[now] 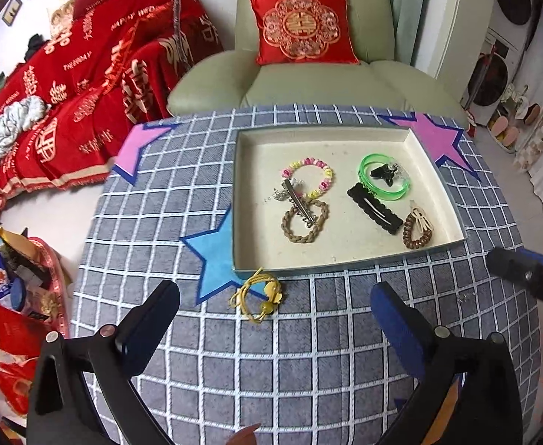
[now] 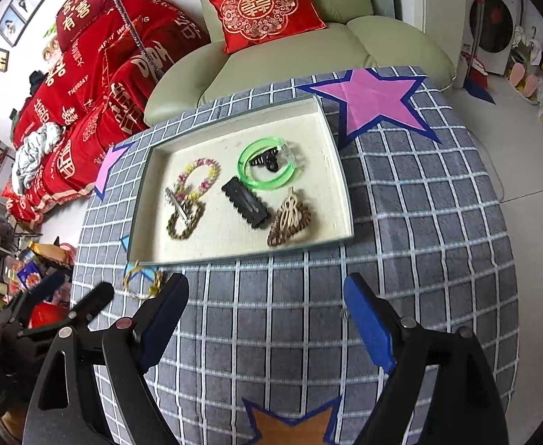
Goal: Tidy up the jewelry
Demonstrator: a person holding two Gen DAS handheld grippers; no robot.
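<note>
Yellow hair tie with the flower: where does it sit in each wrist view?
Left wrist: yellow hair tie lies centre-left on the blue star, just outside the tray, at its near edge.
Right wrist: lower left, outside the tray's near-left corner.
Shared landmark: green bangle inside the tray.

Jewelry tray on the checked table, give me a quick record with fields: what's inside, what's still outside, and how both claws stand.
tray: shallow, cream inside, on the checked cloth
inside: pink-yellow bead bracelet, braided bracelet, green bangle, black hair clip, brown coil tie
outside: yellow hair tie, on the cloth beside the tray's near left corner
left claw: open, empty
right claw: open, empty
</note>
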